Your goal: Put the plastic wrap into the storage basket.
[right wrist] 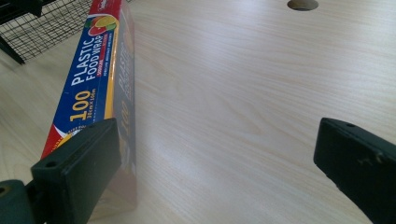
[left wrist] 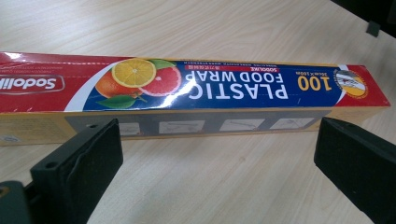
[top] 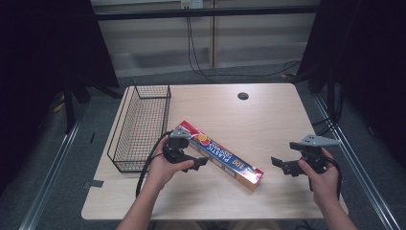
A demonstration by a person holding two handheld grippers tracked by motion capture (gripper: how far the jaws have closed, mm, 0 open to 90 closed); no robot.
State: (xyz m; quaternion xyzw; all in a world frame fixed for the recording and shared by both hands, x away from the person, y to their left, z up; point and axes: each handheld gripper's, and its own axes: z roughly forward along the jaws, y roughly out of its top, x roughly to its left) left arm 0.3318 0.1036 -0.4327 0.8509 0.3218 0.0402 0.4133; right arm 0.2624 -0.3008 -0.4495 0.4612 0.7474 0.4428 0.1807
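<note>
both tools, left tool (top: pixel 201 162) and right tool (top: pixel 278 163), gape empty beside the long glossy cardboard wrap box (top: pixel 221 154).

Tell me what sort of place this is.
Probably a lab or recording setup, not a kitchen: a bare wooden table ringed by black curtains, cables on the carpeted floor, and a hand-held tool in each hand.

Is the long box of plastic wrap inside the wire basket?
No, the plastic wrap box lies flat on the wooden table, beside the black wire basket and outside it.
</note>
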